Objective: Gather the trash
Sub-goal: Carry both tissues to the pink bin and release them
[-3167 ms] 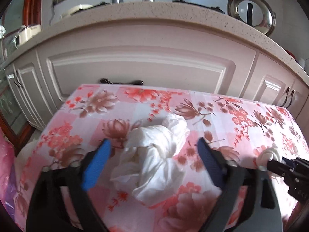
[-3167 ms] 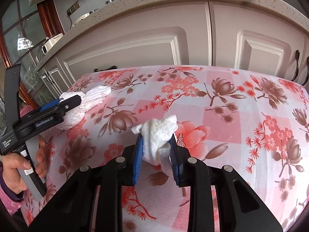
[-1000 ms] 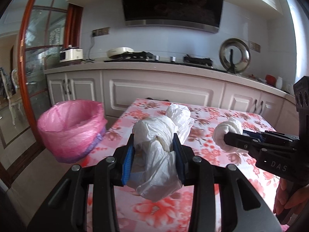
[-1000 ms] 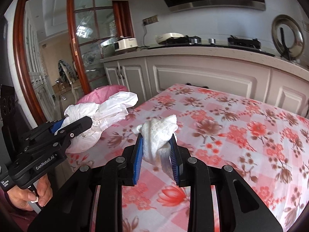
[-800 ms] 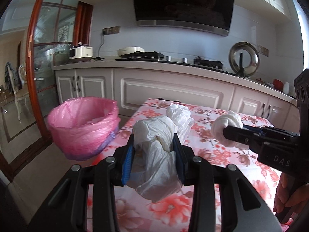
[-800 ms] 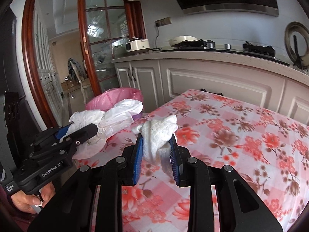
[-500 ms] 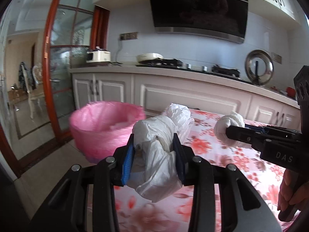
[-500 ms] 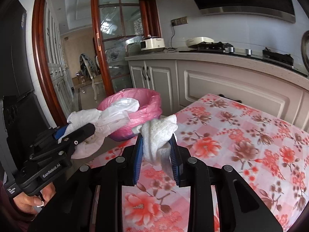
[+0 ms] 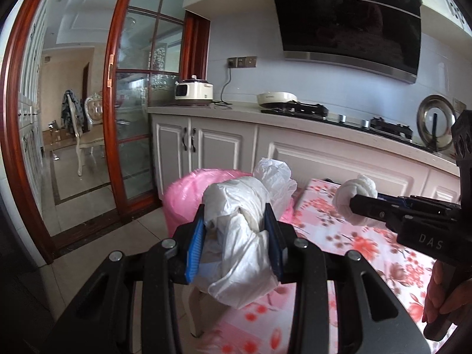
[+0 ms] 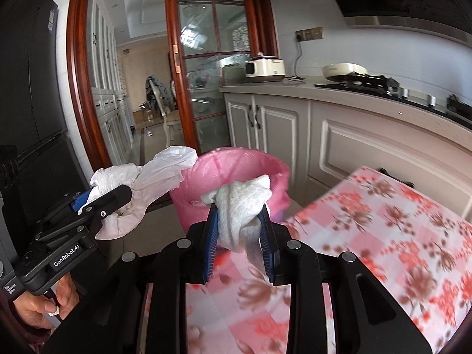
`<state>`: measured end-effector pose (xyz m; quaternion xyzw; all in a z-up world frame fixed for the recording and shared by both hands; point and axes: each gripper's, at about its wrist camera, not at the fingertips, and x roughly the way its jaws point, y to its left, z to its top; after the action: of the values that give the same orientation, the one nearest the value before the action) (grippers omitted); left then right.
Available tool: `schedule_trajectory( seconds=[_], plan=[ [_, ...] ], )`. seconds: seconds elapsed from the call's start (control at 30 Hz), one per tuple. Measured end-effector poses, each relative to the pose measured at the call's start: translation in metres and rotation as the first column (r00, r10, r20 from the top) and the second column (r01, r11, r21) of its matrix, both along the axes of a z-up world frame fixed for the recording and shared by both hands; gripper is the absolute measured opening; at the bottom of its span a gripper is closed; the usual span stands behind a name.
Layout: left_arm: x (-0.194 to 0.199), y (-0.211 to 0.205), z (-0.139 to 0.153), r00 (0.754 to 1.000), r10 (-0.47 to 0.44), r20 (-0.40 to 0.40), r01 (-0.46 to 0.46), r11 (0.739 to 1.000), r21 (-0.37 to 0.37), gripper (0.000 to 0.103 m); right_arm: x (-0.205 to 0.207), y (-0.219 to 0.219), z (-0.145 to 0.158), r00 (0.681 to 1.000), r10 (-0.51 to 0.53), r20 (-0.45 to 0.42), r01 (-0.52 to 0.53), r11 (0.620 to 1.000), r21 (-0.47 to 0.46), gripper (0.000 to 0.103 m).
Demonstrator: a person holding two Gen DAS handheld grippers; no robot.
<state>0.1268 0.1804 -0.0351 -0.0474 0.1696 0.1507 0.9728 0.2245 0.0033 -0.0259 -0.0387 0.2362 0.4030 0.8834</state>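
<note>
Now both hand-held grippers, left (image 9: 236, 236) and right (image 10: 239, 230), still clenching trash, have neared the pink bin (image 10: 236, 162).

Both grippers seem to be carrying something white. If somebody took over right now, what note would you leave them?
Left gripper: shut on the crumpled plastic bag, held in the air just short of the pink-lined bin.
Right gripper: shut on the wadded white tissue, also lifted, above the near edge of the floral table.
Done: both pieces of trash are picked up and brought toward the bin, which stands on the floor off the table's end.
Left: move each gripper over the bin's opening, open it, and let the trash drop in.
</note>
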Motion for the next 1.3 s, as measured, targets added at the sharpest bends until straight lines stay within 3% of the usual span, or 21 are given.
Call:
schedule_trajectory(
  seconds=[0.3,0.93,0.97,1.0,1.03,1.1,1.3],
  plan=[
    [0.037,0.041,0.010,1.000,0.032,0.001,-0.032,0.999,0.027,0.037,0.041,0.045,0.008,1.000,0.027,0.003,-0.027,1.000,0.015,0.027],
    [0.142,0.110,-0.009,0.996,0.064,-0.059,-0.063,0.998,0.003,0.039,0.125,0.112,-0.010,0.995,0.058,-0.081,-0.055,0.998,0.036,0.029],
    [0.145,0.112,-0.011,0.996,0.059,-0.061,-0.059,0.998,0.002,0.039,0.128,0.113,-0.012,0.994,0.066,-0.090,-0.062,0.997,0.041,0.031],
    [0.149,0.114,-0.013,0.996,0.051,-0.067,-0.051,0.999,0.004,0.041,0.131,0.114,-0.014,0.993,0.066,-0.095,-0.063,0.997,0.040,0.039],
    [0.152,0.115,-0.014,0.996,0.050,-0.072,-0.050,0.999,0.009,0.048,0.133,0.114,-0.016,0.994,0.060,-0.094,-0.056,0.998,0.039,0.057],
    [0.157,0.118,-0.017,0.996,0.052,-0.075,-0.051,0.999,0.010,0.062,0.136,0.111,-0.019,0.993,0.061,-0.100,-0.055,0.997,0.061,0.071],
    [0.155,0.124,-0.016,0.996,0.074,-0.057,-0.073,0.997,0.012,0.073,0.140,0.099,-0.018,0.993,0.047,-0.108,-0.038,0.996,0.081,0.071]
  ],
)
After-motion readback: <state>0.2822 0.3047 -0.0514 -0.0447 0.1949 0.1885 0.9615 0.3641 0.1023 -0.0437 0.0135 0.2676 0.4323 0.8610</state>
